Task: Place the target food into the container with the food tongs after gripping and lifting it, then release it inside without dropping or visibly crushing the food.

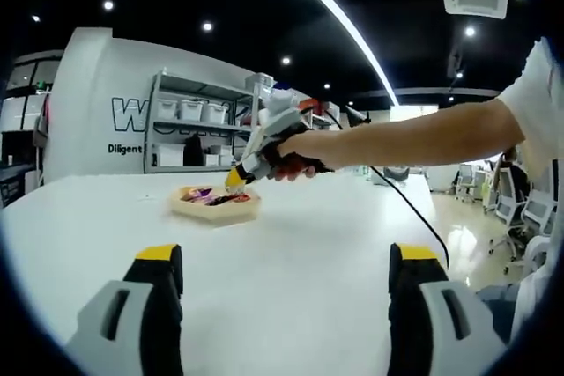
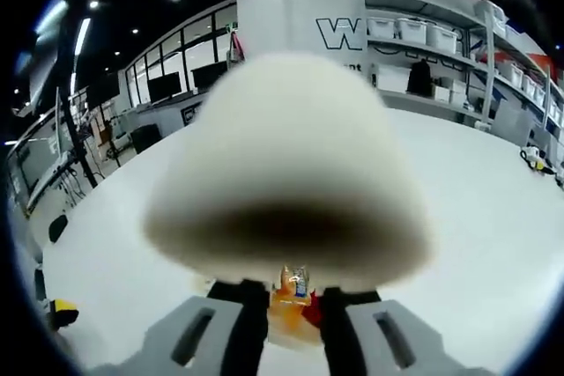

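Note:
A shallow tan tray (image 1: 214, 212) of colourful food pieces (image 1: 211, 195) sits mid-table in the left gripper view. A person's hand holds my right gripper (image 1: 235, 179) just above the tray's far side, yellow tips pointing down and close together. In the right gripper view a white rounded item (image 2: 286, 156), blurred and close to the lens, hides the jaw tips of my right gripper (image 2: 295, 281). The jaws stand narrow beneath it. Orange and red food (image 2: 295, 305) shows between them. My left gripper (image 1: 286, 257) hangs wide open over bare table (image 1: 291, 217), well short of the tray.
A black cable (image 1: 414, 209) runs from the right gripper across the white table toward its right edge. Shelving with white bins (image 1: 189, 112) stands behind the table. Office chairs (image 1: 511, 204) are off to the right.

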Tool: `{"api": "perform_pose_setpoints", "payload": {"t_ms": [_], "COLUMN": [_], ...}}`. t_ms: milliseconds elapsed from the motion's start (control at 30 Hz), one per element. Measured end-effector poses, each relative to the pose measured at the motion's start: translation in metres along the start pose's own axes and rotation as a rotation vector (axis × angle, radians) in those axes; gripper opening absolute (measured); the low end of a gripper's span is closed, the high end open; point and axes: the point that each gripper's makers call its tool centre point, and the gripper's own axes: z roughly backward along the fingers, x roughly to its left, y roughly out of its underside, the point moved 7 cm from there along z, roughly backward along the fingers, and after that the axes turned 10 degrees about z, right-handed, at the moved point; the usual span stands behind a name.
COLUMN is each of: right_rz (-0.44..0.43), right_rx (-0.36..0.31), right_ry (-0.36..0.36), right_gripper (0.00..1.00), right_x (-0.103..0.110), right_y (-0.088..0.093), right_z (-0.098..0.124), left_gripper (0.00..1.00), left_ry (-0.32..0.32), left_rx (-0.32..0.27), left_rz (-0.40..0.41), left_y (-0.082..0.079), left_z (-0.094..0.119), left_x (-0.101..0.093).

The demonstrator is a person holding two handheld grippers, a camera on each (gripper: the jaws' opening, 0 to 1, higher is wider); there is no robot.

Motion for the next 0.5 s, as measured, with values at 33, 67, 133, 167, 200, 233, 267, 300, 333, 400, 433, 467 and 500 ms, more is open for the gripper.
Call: {"api": "perform_pose_setpoints", "payload": {"t_ms": [33,67,133,167,200,233,267,300,333,400,433,467,500], "right_rz": [-0.001,-0.001,-0.001,-0.005,-0.005,-0.006,-0.008,-0.010,-0.004,0.000,-0.004,-0.007,-0.008], "right_rx": [0.000,0.000,-0.001,-0.003,-0.006,-0.005,-0.010,-0.015,-0.025,-0.029,-0.033,-0.039,-0.043], "right_ry": [-0.001,0.000,-0.003,-0.004,-0.005,-0.007,-0.012,-0.016,-0.012,-0.008,-0.010,-0.008,-0.005], "right_gripper": [0.15,0.15,0.15,0.15,0.16,0.16,0.18,0.18,0.19,0.19,0.19,0.19,0.18], "right_x": [-0.001,-0.001,-0.001,-0.002,-0.002,-0.003,-0.002,0.000,-0.002,-0.001,-0.001,-0.001,-0.002], "right_y": [0.001,0.001,0.002,0.002,0.002,0.002,0.002,0.003,0.002,0.003,0.003,0.003,0.003], "right_z": [-0.001,-0.002,-0.004,-0.004,-0.005,-0.006,-0.005,-0.004,-0.004,-0.001,0.001,0.004,0.005], "left_gripper": [0.96,0.96,0.96,0.96,0.96,0.96,0.96,0.96,0.96,0.96,0.96,0.96,0.96], "left_ry": [0.002,0.002,-0.002,-0.001,-0.002,-0.003,-0.005,-0.006,-0.006,-0.004,-0.001,0.000,0.001], "left_rx": [-0.001,-0.001,0.003,0.002,0.003,0.004,0.005,0.006,0.007,0.011,0.014,0.016,0.019], "left_rz": [0.001,0.002,0.000,-0.001,-0.002,-0.002,-0.003,-0.005,-0.005,-0.009,-0.010,-0.013,-0.016], "left_y": [0.000,0.000,0.001,0.001,0.001,0.001,0.001,0.002,0.002,0.003,0.003,0.003,0.004], "left_z": [0.000,0.000,0.000,-0.001,-0.001,-0.001,-0.001,-0.001,-0.001,-0.001,-0.002,-0.002,-0.002], "left_x": [0.001,0.001,0.002,0.003,0.004,0.004,0.004,0.004,0.005,0.004,0.004,0.003,0.002]}}
